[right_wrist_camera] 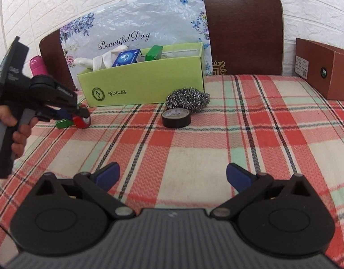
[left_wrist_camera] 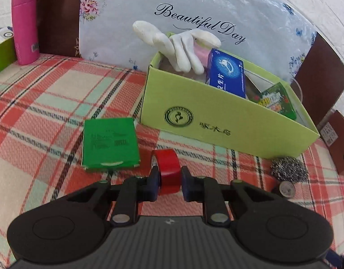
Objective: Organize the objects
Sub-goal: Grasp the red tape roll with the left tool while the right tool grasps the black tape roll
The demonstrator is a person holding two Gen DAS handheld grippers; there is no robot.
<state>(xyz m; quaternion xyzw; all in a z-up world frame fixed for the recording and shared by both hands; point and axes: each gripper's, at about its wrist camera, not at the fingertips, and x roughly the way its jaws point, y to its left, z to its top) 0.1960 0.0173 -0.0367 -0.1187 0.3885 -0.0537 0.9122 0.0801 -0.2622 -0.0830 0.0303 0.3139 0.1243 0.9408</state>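
1. White brick-pattern wall stands behind a table with a red, cream and mint plaid cloth; a plastic bag printed "Beautiful Day" leans at the far edge, between dark brown chair backs.
2. On the lime-green box near the far edge I read a round green emblem and three Chinese characters; the small print is too fine to read.
3. Inside the box a white glove, a blue carton with Chinese writing and a green packet show only in part; the box wall hides the rest.
4. A flat green box with a barcode lies on the cloth before the lime-green box.
5. The red tape roll stands on its edge on the cloth, glossy, just beside the flat green box.
6. The left gripper has its pads pressed on both flat sides of the red tape roll.
7. The right gripper has its jaws wide apart and holds nothing.
8. A steel scourer and a black tape roll lie touching in the middle; the roll's label is blurred.
9. A pink bottle stands at the far left, a brown carton at the right edge.
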